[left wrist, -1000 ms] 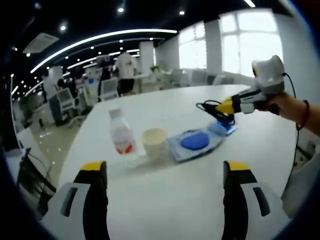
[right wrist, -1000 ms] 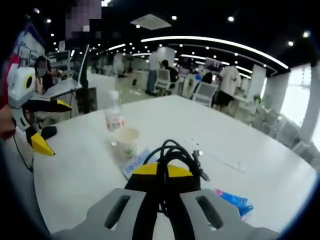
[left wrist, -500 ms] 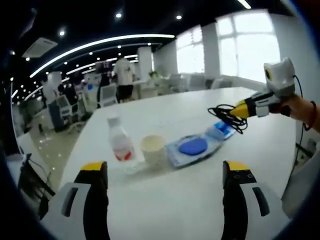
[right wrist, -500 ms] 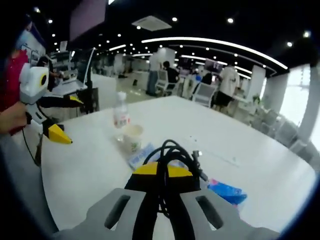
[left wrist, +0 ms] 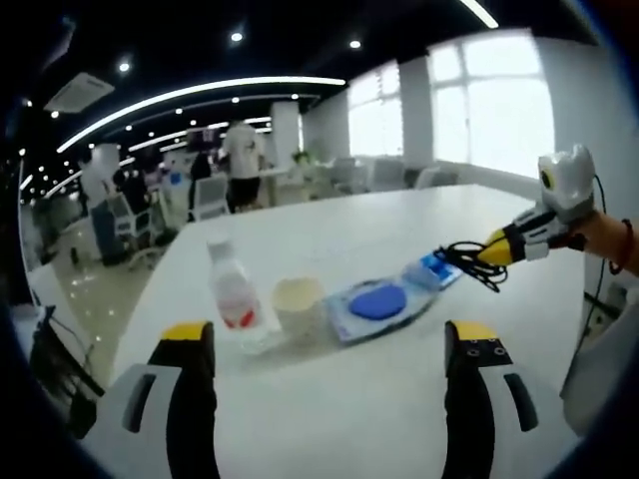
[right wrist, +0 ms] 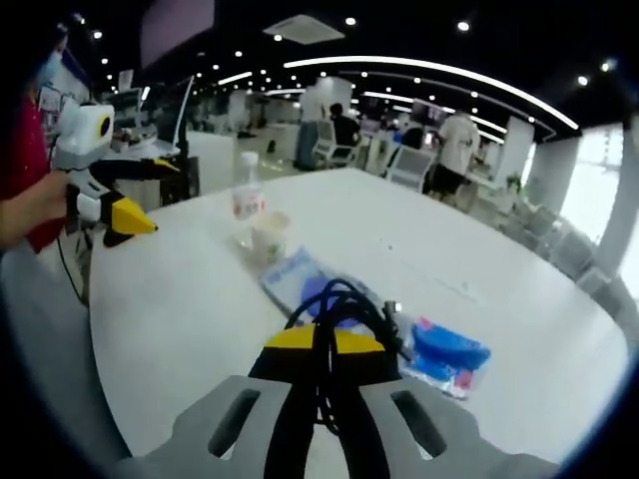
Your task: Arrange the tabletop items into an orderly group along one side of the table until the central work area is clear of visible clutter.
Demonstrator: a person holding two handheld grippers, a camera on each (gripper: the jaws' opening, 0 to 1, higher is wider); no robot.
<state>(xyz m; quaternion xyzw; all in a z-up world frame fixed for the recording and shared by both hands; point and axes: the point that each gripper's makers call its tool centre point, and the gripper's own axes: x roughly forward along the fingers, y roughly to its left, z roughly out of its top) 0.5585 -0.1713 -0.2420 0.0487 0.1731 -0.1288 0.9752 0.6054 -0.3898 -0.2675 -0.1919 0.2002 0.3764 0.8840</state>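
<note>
A white table carries a row of items: a clear bottle with a red label, a paper cup, a flat blue pack with a round blue pad and a small blue packet. My left gripper stands open above the bare near side of the table. To the right, my right gripper is shut on a coiled black cable, just beyond the small packet. In the right gripper view the cable loops over my shut right gripper, with the blue packet, flat pack, cup and bottle beyond. The left gripper stands open at the left.
A thin white strip lies on the table past the row. Office chairs and desks stand behind the table, with people among them. A hand holds the right gripper at the table's right side.
My right gripper has carried the black cable off to the right and lower, away from above the small blue packet. The left gripper stays open. The row of items has not moved.
</note>
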